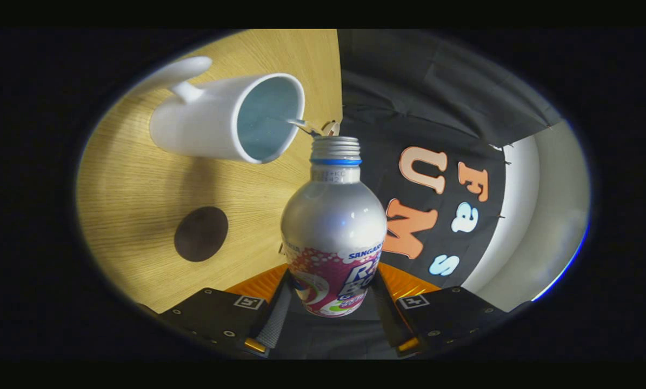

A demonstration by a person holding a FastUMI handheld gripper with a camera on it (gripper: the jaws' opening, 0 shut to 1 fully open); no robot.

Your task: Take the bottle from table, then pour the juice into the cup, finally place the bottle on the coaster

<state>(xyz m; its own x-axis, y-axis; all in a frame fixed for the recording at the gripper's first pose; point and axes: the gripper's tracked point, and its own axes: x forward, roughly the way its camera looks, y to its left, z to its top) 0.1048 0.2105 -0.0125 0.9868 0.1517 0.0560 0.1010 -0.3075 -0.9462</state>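
Note:
A silver bottle with a blue neck ring and a colourful label stands between my fingers, and my gripper is shut on its lower body. The whole view is rolled on its side, so the bottle is tipped over. Its open threaded mouth points at the white cup, just beyond it, with the cup's pale blue inside facing me. A thin stream runs from the bottle's mouth toward the cup's rim. The dark round coaster lies on the wooden table, beside the bottle and apart from the cup.
The table's far edge runs just past the bottle's mouth, meeting the black cloth wall. A pale wall or floor strip lies past the cloth.

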